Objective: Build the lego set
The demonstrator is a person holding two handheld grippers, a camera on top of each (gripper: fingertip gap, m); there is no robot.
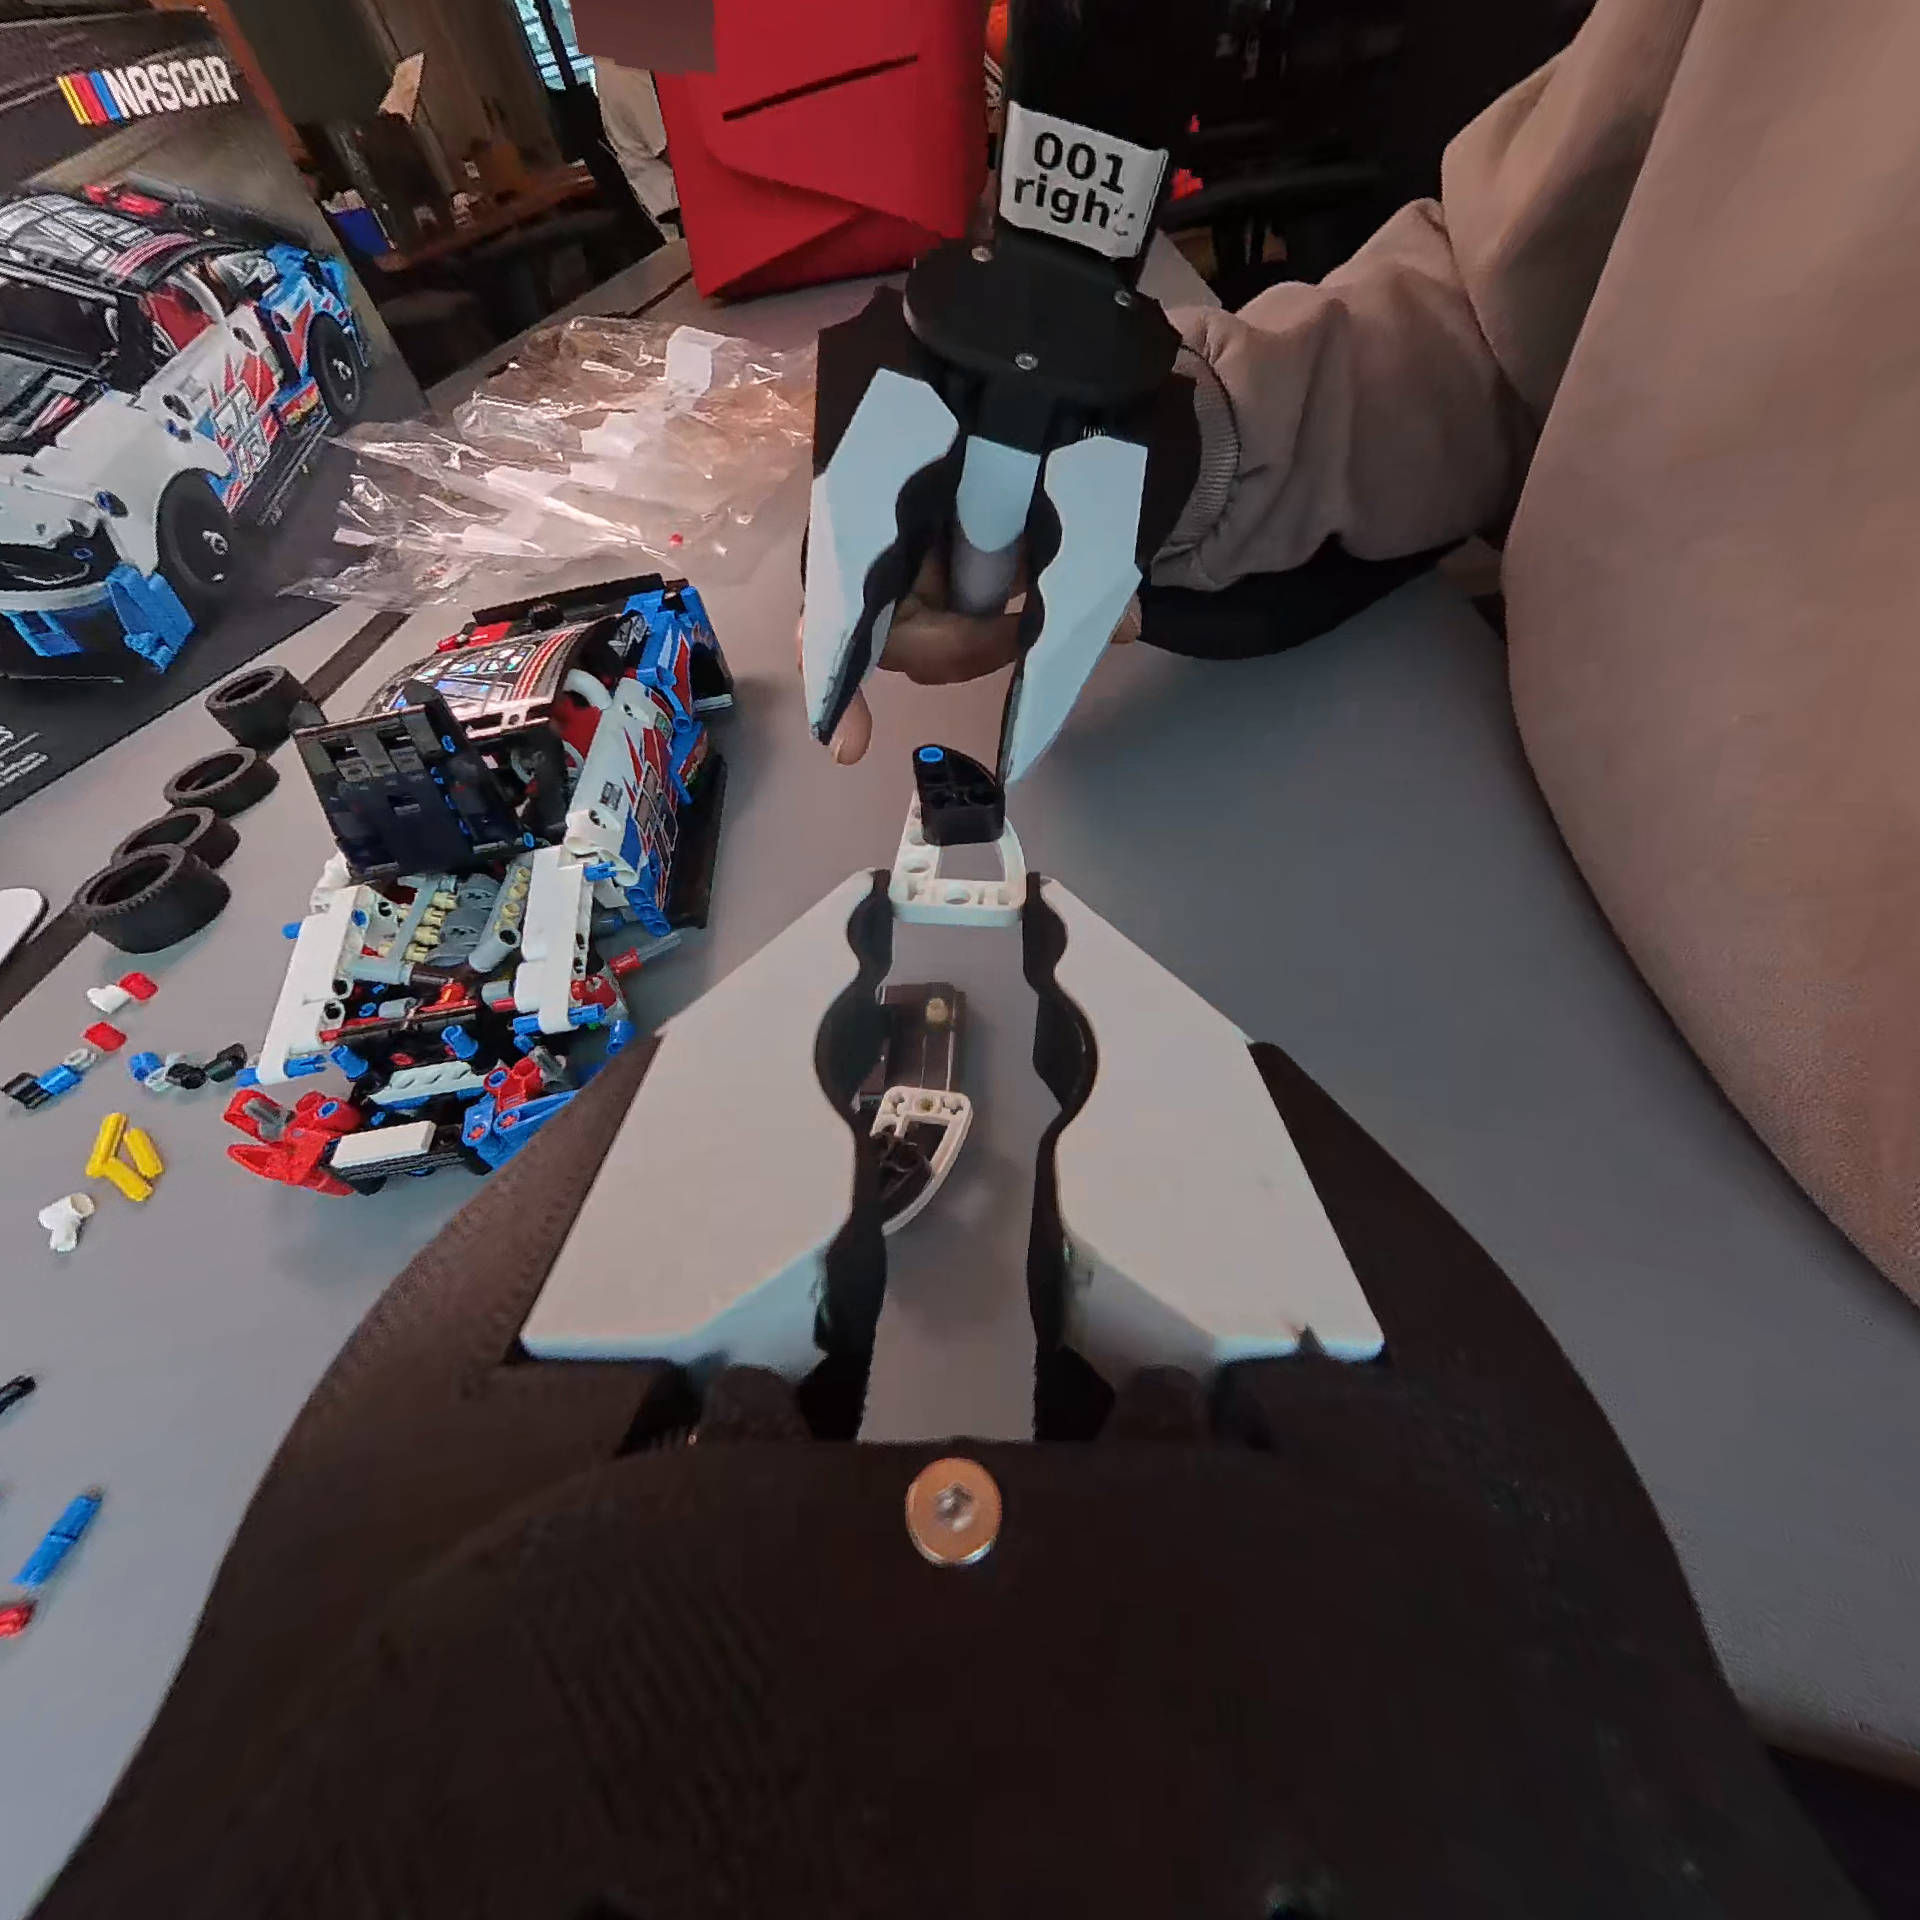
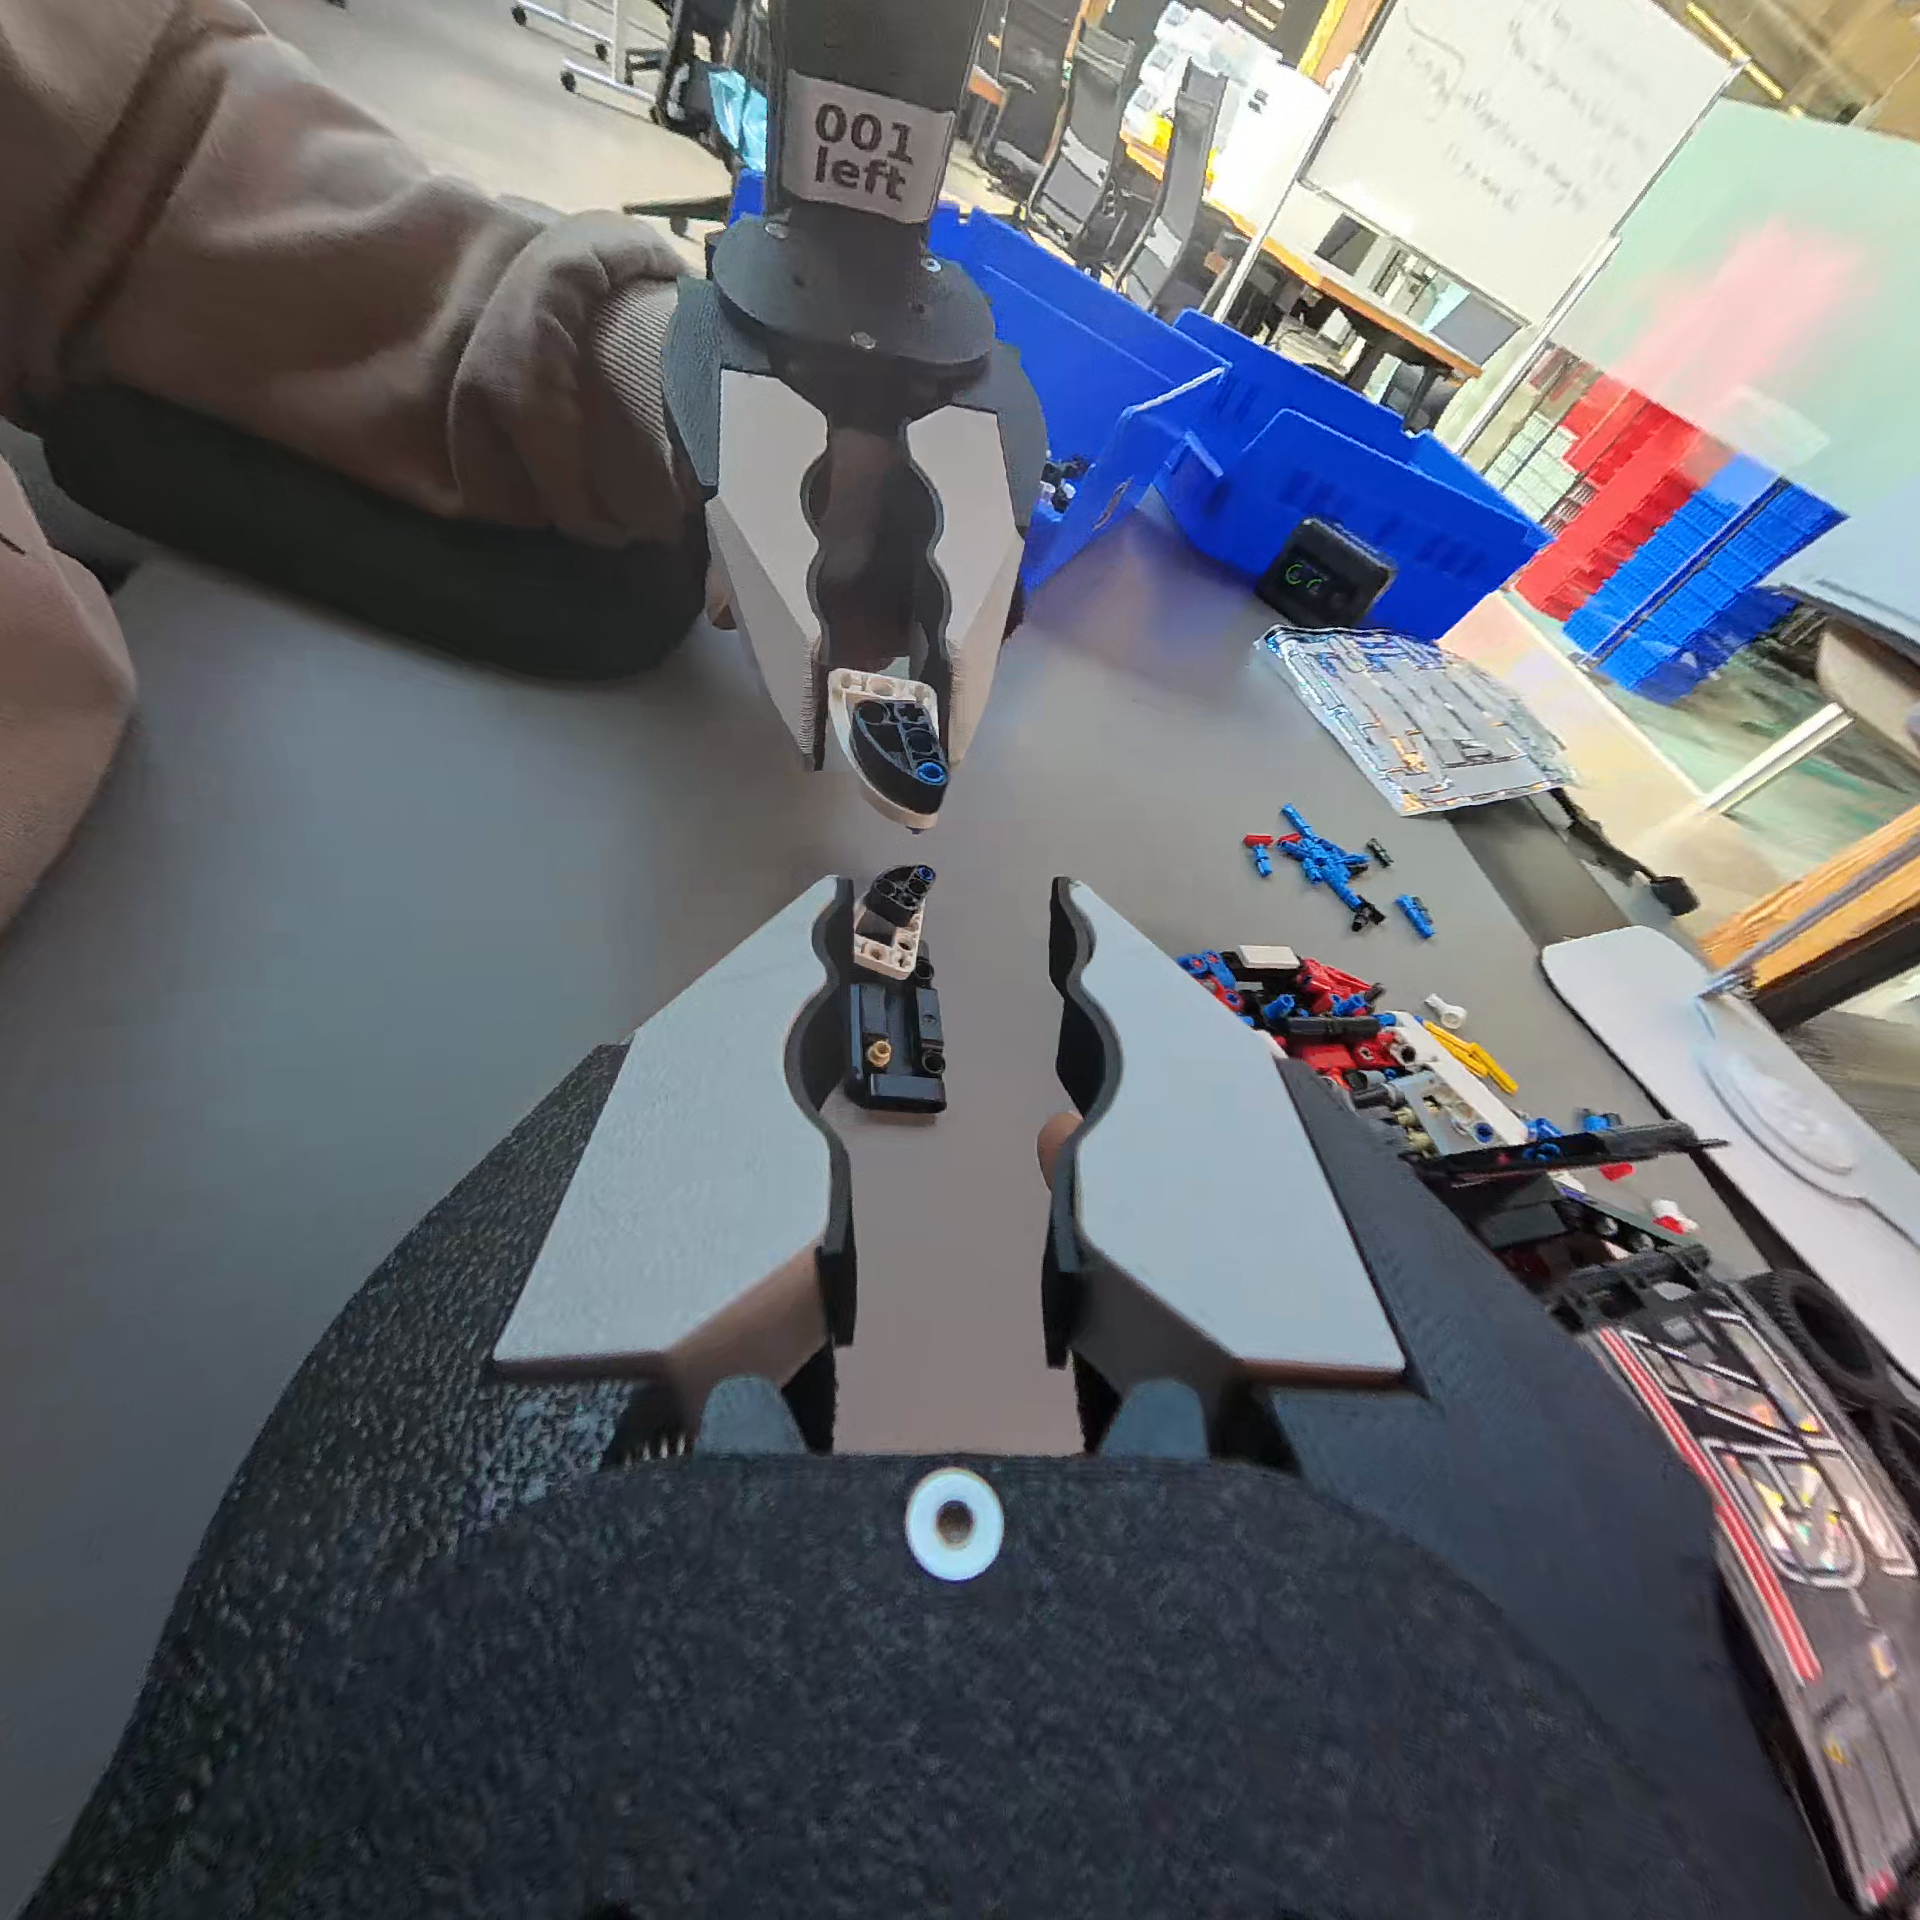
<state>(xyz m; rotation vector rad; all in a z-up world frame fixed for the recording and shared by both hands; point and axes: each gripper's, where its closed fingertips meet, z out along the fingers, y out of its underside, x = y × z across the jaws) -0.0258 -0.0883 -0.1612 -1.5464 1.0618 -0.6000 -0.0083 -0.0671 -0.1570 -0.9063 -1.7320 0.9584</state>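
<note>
Pinching a white-and-black curved lego piece (image 2: 891, 750) in my left gripper (image 2: 883, 748), I hold my right gripper (image 2: 951, 894) spread above a black subassembly (image 2: 896, 1049) on the desk (image 2: 416, 883).

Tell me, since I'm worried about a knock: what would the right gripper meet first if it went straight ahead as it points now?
Probably the small black-and-white lego assembly on the table, lying between the right gripper fingers near the tips. Beyond it is the white-and-black piece held in the left gripper. Depth is unclear.
</note>
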